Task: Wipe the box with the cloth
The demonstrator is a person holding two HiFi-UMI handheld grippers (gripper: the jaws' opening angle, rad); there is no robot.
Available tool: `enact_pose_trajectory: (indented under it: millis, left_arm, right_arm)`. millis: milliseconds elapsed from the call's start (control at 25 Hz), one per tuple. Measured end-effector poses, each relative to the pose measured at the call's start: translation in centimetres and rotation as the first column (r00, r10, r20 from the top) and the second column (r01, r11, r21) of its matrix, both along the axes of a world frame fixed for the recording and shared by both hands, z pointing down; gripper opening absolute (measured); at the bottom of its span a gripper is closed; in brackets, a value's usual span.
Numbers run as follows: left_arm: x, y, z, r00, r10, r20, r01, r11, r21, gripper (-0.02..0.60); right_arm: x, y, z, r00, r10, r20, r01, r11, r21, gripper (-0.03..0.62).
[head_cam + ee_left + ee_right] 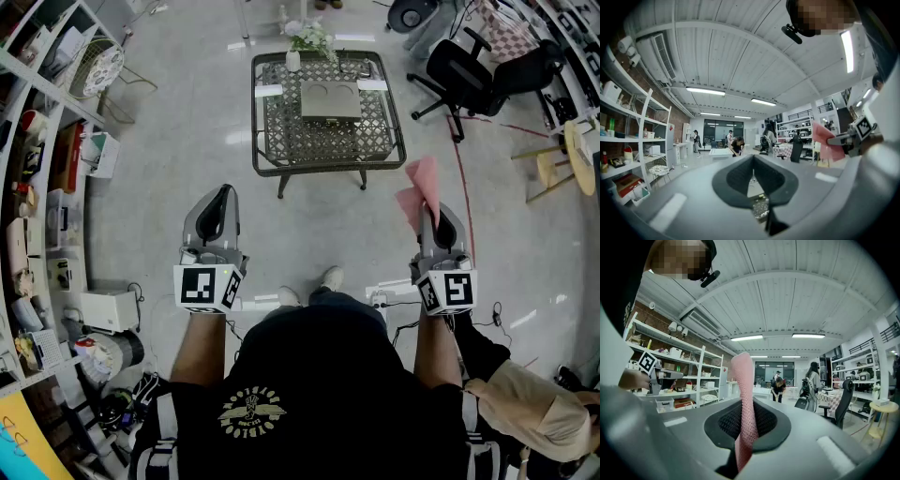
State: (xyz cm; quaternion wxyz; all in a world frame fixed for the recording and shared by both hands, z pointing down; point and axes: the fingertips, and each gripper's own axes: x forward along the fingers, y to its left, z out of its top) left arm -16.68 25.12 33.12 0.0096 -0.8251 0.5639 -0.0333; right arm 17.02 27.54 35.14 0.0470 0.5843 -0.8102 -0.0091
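Note:
A grey flat box [330,101] lies on a black lattice metal table [272,131] some way ahead of me. My right gripper [433,217] is shut on a pink cloth [419,192], which stands up out of its jaws; in the right gripper view the cloth [744,394] rises between the dark pads of that gripper [746,423]. My left gripper [222,201] is shut with nothing in it, its jaws closed together in the left gripper view [752,177]. Both grippers are held in the air well short of the table. The cloth [826,141] also shows from the left side.
A white vase of flowers [305,42] stands at the table's far edge. Loaded shelves [37,187] run along the left, a black office chair [478,75] and a wooden stool [562,159] stand at the right. A seated person's leg [525,403] is at the lower right.

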Motion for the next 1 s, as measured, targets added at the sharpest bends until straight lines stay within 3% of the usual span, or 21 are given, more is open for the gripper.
enact_pose_trajectory:
  millis: [400, 640, 1000]
  left_arm:
    - [5.9, -1.2, -1.7, 0.996, -0.084, 0.018, 0.083, 0.996, 0.032, 0.000]
    - [5.9, -0.8, -0.9, 0.992, -0.126, 0.019, 0.126, 0.992, 0.013, 0.000]
    - [7.1, -2.0, -1.5, 0.994, -0.102, 0.030, 0.101, 0.995, 0.024, 0.000]
  right_arm:
    - [6.4, -2.9, -0.1, 0.996, -0.081, 0.047, 0.080, 0.997, 0.021, 0.017]
    - [7.6, -3.5, -0.7, 0.993, -0.112, 0.048, 0.109, 0.992, 0.057, 0.017]
    - [8.1, -4.2, -0.8, 0.992, -0.111, 0.054, 0.107, 0.992, 0.062, 0.017]
